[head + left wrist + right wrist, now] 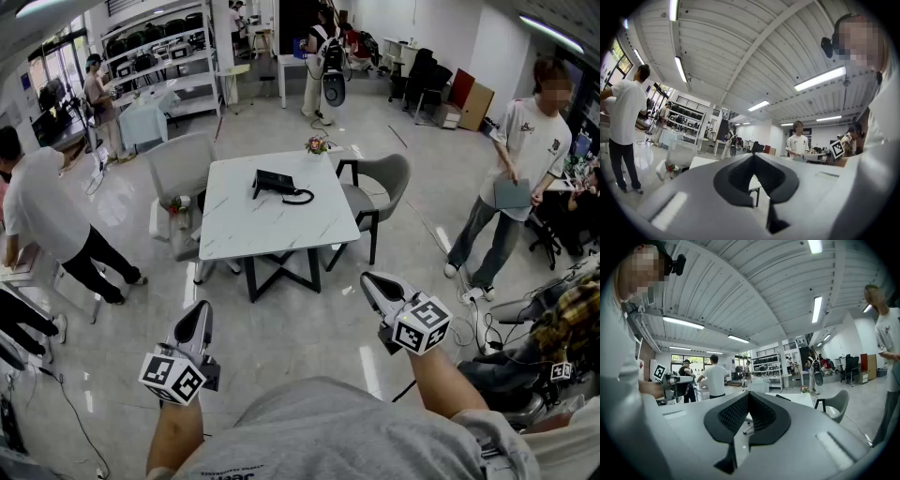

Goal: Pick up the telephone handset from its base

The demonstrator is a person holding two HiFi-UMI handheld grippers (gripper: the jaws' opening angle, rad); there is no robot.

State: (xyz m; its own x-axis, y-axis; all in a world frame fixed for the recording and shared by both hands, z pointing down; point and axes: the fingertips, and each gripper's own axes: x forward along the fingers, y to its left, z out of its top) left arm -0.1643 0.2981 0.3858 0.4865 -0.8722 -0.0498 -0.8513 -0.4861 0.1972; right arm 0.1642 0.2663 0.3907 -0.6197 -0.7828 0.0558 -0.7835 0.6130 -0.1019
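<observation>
At the far left a person in a white shirt bends over, well apart from the table. Nearer me, low in the head view, my left gripper is held level over the floor. Its own view shows the two jaws meeting at their tips with nothing caught between them, so that claw is fully closed and empty.

Past it a grey chair stands at the left far corner of the white table. The black telephone lies on the far half of the table, about midway between the left and right edges. A cord loops out of it toward the right edge. At this size it reads as one dark block, and I cannot split it into parts. Both grippers are well short of the table's near edge and touch nothing.

A small bunch of flowers sits by the far right corner, and a second grey chair is drawn up at the right edge.

My right gripper is also level. Its ribbed pads are pressed together at the tip, closed all the way on nothing. Farthest right, a person in a pale shirt stands holding a flat grey thing.
</observation>
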